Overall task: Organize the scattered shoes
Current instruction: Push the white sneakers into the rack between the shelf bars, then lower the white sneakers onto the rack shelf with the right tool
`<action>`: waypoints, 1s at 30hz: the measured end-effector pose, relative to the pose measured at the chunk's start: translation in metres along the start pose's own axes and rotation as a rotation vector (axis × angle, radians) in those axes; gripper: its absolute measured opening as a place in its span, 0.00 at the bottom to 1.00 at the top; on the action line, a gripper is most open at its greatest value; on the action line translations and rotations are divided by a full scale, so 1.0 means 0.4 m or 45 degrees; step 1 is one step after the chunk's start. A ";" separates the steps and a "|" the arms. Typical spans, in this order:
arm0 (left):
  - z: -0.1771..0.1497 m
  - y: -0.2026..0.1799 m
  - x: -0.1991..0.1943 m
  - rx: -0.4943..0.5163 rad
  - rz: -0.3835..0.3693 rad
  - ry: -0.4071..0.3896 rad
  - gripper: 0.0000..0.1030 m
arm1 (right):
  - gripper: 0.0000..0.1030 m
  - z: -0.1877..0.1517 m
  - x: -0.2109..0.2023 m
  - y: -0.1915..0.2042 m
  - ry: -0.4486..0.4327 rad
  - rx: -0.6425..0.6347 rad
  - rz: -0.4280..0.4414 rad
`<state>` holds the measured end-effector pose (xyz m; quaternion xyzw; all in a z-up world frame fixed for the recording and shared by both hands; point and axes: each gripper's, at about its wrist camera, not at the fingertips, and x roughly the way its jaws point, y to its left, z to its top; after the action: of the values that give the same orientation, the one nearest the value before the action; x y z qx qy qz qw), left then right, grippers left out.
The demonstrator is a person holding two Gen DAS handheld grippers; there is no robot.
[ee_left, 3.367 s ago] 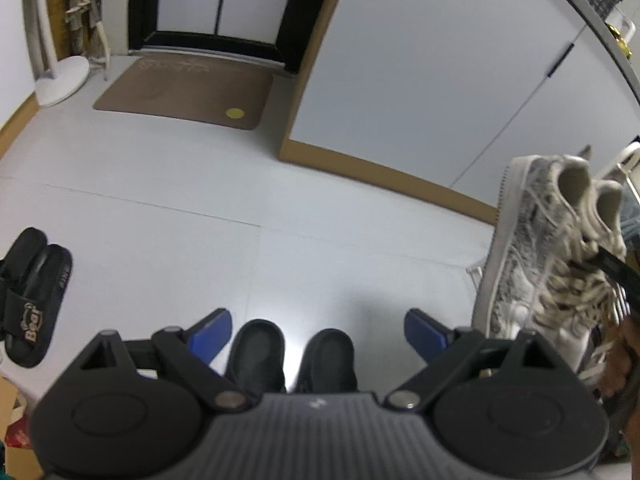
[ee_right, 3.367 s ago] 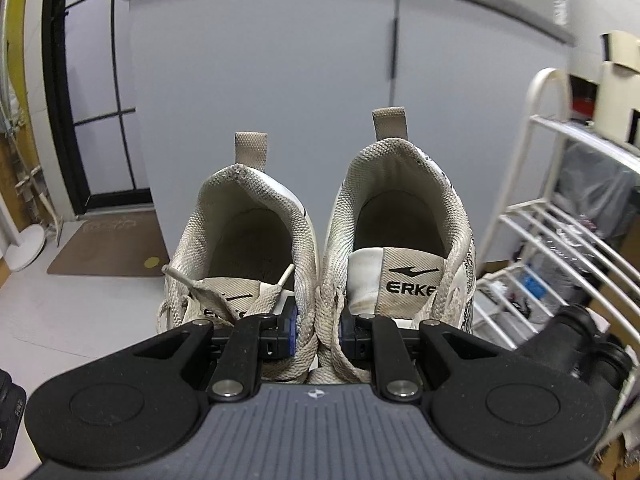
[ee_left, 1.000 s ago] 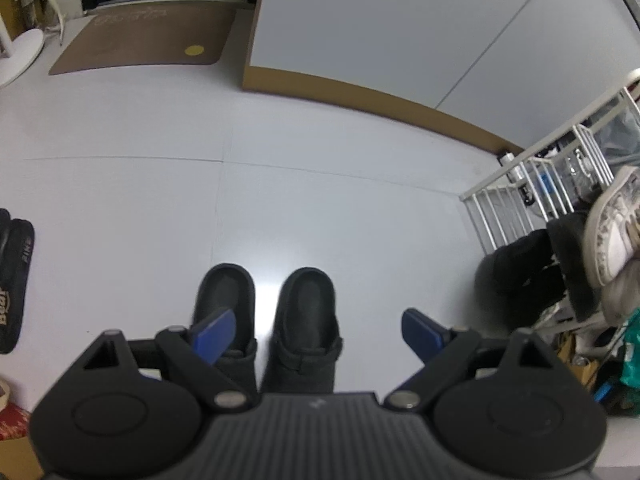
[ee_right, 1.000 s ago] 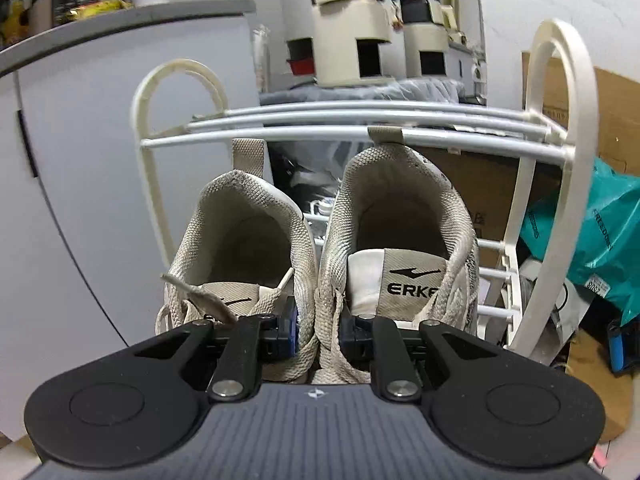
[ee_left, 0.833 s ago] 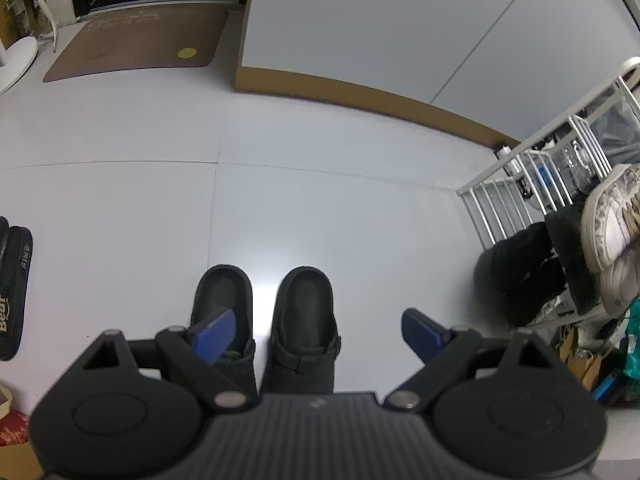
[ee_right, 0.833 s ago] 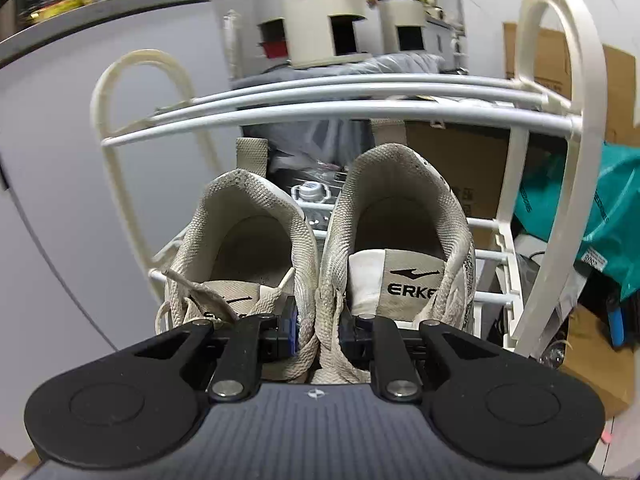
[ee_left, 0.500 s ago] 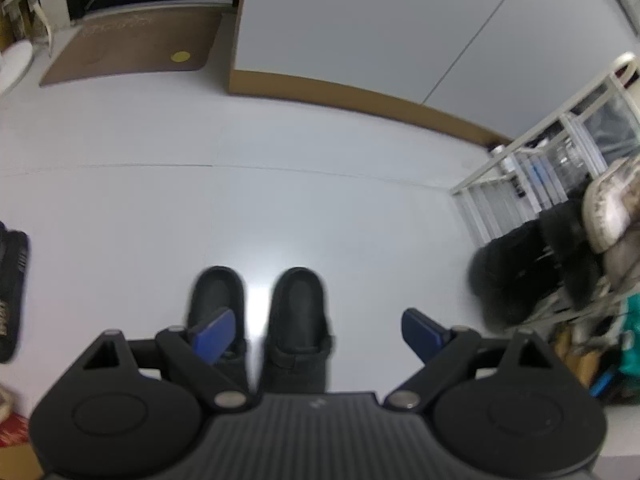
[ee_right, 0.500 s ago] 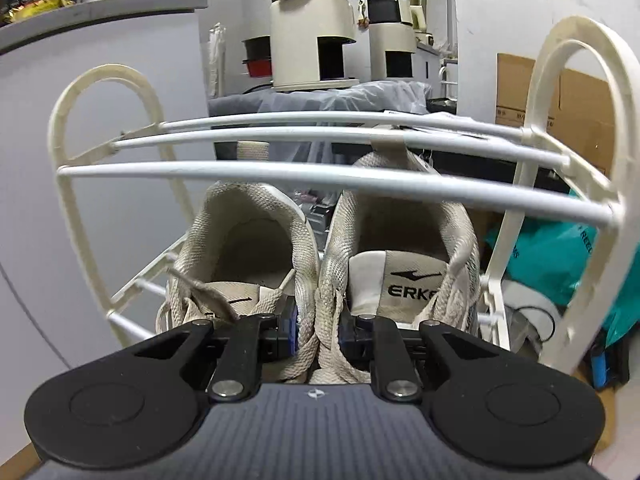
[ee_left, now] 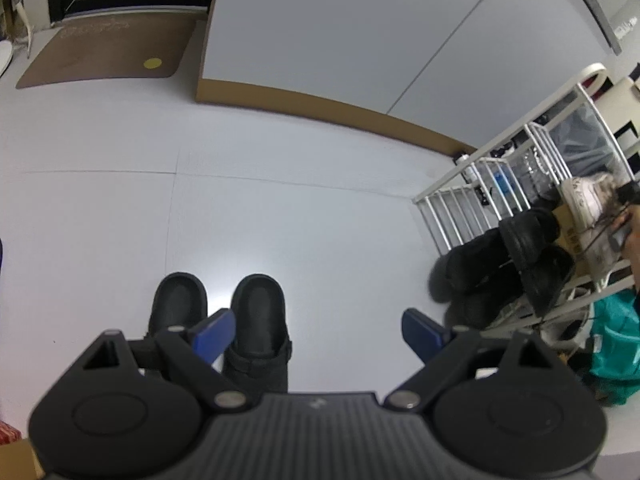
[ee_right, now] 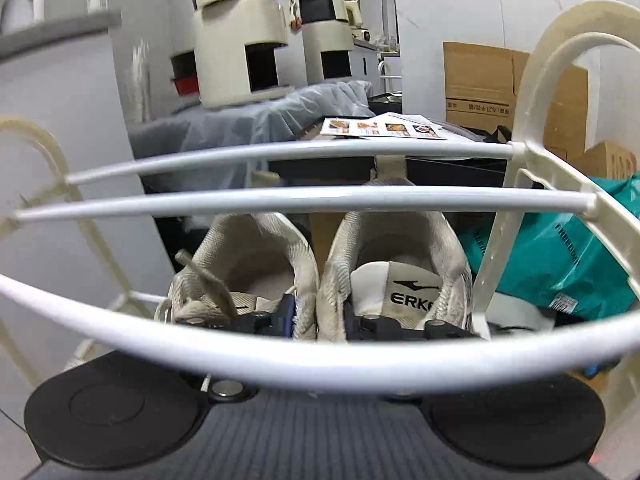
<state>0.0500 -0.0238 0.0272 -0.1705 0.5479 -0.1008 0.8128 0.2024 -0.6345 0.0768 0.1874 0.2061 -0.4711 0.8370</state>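
Item: pair of white sneakers [ee_right: 320, 276], on the white shoe rack [ee_right: 304, 196], at 12 o'clock from my right tool [ee_right: 318, 320], whose jaws are opening, inner collars between them. Pair of black clogs [ee_left: 224, 320], on floor [ee_left: 280, 220] under my left tool [ee_left: 316, 330], spread wide, empty
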 end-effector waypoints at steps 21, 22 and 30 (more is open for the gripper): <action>-0.031 -0.012 -0.011 0.000 -0.088 0.042 0.91 | 0.56 -0.058 -0.004 -0.015 -0.166 -0.028 0.158; -0.030 -0.013 -0.013 -0.001 -0.088 0.036 0.91 | 0.56 -0.057 -0.003 -0.010 -0.168 -0.026 0.146; -0.024 -0.030 -0.001 -0.040 -0.149 0.036 0.91 | 0.75 -0.067 0.001 0.022 -0.213 -0.035 0.125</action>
<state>0.0410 -0.0362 0.0288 -0.2134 0.5501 -0.1419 0.7948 0.2057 -0.6168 0.0549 0.1459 0.1322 -0.4405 0.8759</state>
